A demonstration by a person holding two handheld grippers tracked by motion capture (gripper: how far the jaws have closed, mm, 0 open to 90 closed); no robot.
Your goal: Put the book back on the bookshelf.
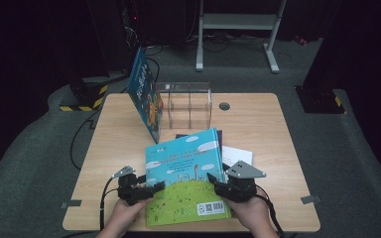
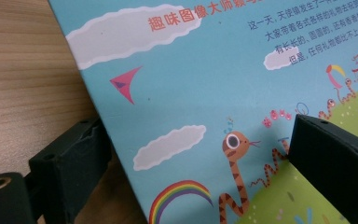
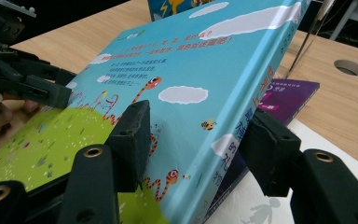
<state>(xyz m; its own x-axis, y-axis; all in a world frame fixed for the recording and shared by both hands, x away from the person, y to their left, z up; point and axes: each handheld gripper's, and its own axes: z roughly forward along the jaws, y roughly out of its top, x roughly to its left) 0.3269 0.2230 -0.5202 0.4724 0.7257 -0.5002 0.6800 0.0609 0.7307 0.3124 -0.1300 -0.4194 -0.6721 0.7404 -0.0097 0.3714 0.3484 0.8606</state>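
A large picture book [image 1: 186,168] with a blue sky and green hill cover lies at the front middle of the wooden table [image 1: 278,129], its right spine side raised. My right gripper [image 1: 217,184] grips that spine edge: in the right gripper view [image 3: 198,130] one jaw presses on the cover [image 3: 177,70] and the other sits against the spine. My left gripper [image 1: 154,190] straddles the book's left edge. In the left gripper view [image 2: 198,149] its jaws stand wide, one off the edge over the table, one over the cover [image 2: 205,84].
Under the raised book lie a purple book [image 3: 289,93] and a white one [image 1: 238,154]. Behind them a blue book [image 1: 146,94] leans upright against a clear acrylic rack [image 1: 188,106]. A cable hole [image 1: 224,105] sits beyond the rack.
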